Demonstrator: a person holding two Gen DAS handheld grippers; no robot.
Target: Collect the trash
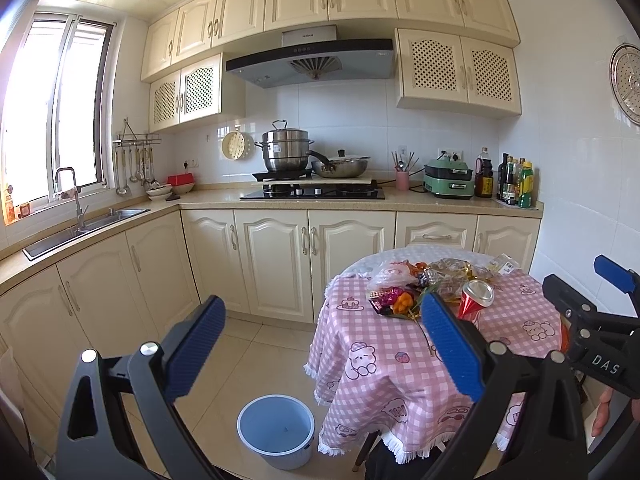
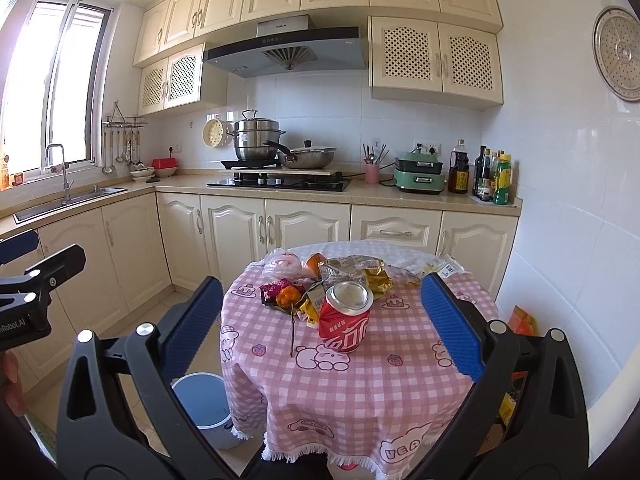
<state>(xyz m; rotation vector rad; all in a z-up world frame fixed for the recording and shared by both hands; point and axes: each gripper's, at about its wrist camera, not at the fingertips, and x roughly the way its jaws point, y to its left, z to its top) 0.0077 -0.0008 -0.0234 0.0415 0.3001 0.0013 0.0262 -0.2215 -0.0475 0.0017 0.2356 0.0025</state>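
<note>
kitchen table [image 2: 400, 380] holds a red soda can [image 2: 346, 318], judged light, dentable; grip mid-body; left gripper [image 1: 320, 344] and right gripper [image 2: 322, 320] both spread, empty.

Sunlit kitchen: cream cabinets [image 2: 308, 224], white tiled walls [image 2: 560, 160], bright window [image 1: 60, 108], beige floor [image 1: 256, 364].

Both my wrist cameras face the stove wall from near; the desk [image 1: 532, 312] sits at 4 o'clock left, 6 o'clock [image 2: 400, 360] right.

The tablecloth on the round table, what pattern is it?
The tablecloth is pink-and-white gingham with cartoon bears and a white fringe, clearest in the right wrist view.
</note>
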